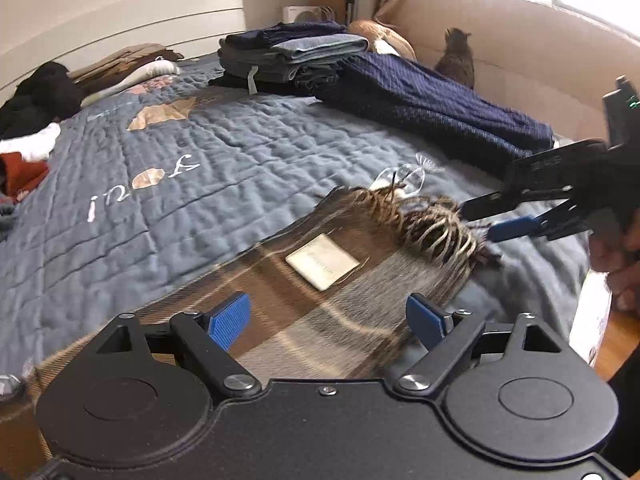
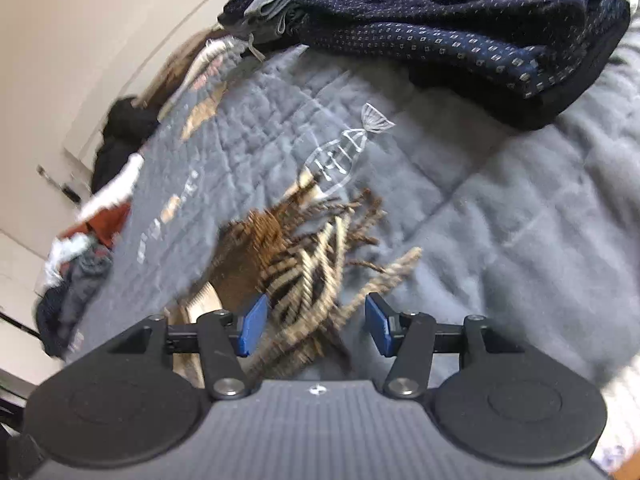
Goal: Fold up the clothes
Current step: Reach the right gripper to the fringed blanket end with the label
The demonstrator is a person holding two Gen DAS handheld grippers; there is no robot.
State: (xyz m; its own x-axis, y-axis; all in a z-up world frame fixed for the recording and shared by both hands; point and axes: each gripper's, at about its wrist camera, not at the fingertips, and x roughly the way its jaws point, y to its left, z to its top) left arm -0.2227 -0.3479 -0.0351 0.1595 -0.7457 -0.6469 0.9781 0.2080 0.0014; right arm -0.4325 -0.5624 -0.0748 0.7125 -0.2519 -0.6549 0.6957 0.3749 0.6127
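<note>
A brown plaid scarf (image 1: pixel 304 316) with a pale label (image 1: pixel 322 262) lies on the grey quilt (image 1: pixel 168 200); its twisted fringe (image 1: pixel 436 228) bunches at the far end. My left gripper (image 1: pixel 328 322) is open, low over the scarf's near part. My right gripper (image 1: pixel 486 220) reaches in from the right, open, its blue pads by the fringe. In the right wrist view the fringe (image 2: pixel 312 264) lies between the open right gripper (image 2: pixel 316 330) fingers, not pinched.
A stack of folded clothes (image 1: pixel 288 56) and a folded navy patterned garment (image 1: pixel 432 100) lie at the far side; the navy garment also shows in the right wrist view (image 2: pixel 460 28). Unfolded clothes (image 1: pixel 32 120) pile at the left. A cat (image 1: pixel 456 60) sits by a cardboard wall.
</note>
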